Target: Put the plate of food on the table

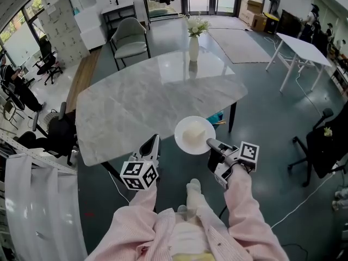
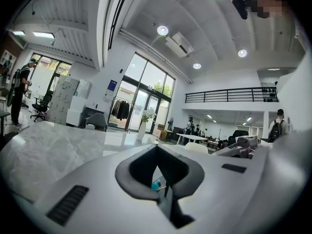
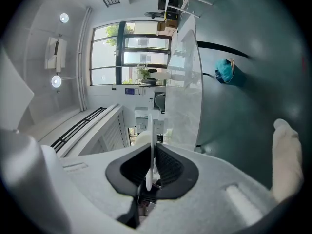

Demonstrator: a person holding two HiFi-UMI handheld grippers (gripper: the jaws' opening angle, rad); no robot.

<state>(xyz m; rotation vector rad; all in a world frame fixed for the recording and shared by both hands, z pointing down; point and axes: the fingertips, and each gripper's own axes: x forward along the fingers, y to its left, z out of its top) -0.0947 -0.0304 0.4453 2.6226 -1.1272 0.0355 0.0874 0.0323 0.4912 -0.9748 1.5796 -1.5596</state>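
A white plate (image 1: 194, 135) carrying a pale mound of food (image 1: 194, 130) hangs in the air just off the marble table's (image 1: 141, 102) near edge. My right gripper (image 1: 211, 143) is shut on the plate's near-right rim. In the right gripper view that rim (image 3: 150, 130) runs edge-on between the jaws of the right gripper (image 3: 150, 172), with the table (image 3: 187, 82) beyond. My left gripper (image 1: 154, 143) points forward at the table's front edge, left of the plate. In its own view the left gripper (image 2: 158, 172) has its jaws together with nothing between them.
A white vase with flowers (image 1: 194, 45) stands at the table's far side, a grey chair (image 1: 130, 39) behind it. A teal thing (image 1: 216, 117) lies on the floor under the table. A black office chair (image 1: 321, 145) is at the right, a white side table (image 1: 304, 50) further back.
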